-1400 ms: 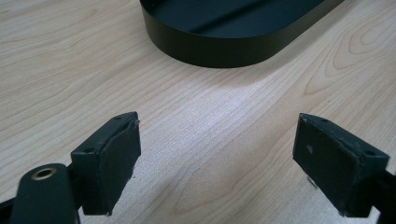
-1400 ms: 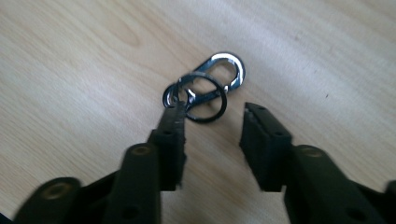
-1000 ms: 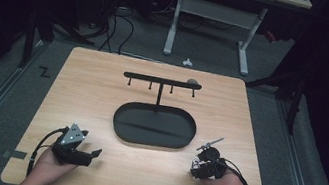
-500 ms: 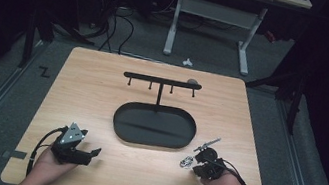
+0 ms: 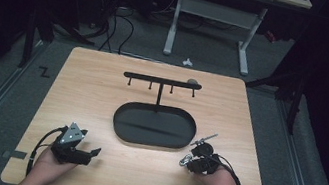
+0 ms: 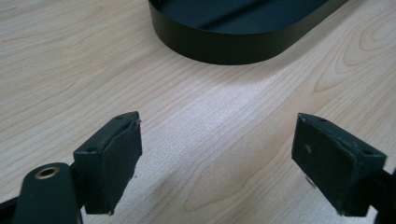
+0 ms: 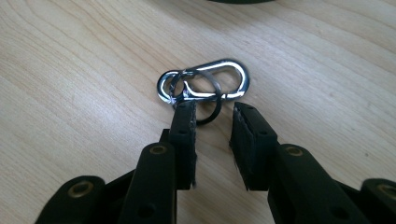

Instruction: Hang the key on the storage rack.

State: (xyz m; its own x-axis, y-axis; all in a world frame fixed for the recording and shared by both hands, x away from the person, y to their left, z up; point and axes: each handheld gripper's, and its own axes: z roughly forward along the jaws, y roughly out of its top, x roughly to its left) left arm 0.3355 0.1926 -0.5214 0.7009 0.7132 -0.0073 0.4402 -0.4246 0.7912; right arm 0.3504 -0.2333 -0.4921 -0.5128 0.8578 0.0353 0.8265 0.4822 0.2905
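The bench (image 5: 101, 92) in front of me is a pale wood top, and most of its grain is bare. Near its middle sits a black oval tray (image 5: 154, 127) with a low wall; its near rim also shows at the top of my left tool's view. Behind the tray stands a black rack (image 5: 161, 83), a thin post carrying a crossbar with short pegs hanging from it, and a small grey lump sits at the bar's right end.

My left hand (image 5: 46, 166) rests at the near left corner of the bench, well apart from the tray, holding my left tool (image 6: 217, 161). Its two black pads stand wide apart with bare wood between them.

My right hand (image 5: 219, 183) is at the near right, just off the tray's right end, with my right tool (image 7: 213, 122) pointing down at the bench. Its pads have just been opening and now stand a little apart, pressing on nothing.

The smallest thing is the silver carabiner clip (image 7: 205, 84), lying flat on the wood just ahead of the right tool's tips. A dark key ring (image 7: 211, 109) is threaded through it; the ring's lower arc dips into the gap between the pads, and the left pad's tip sits right at the clip's small end.
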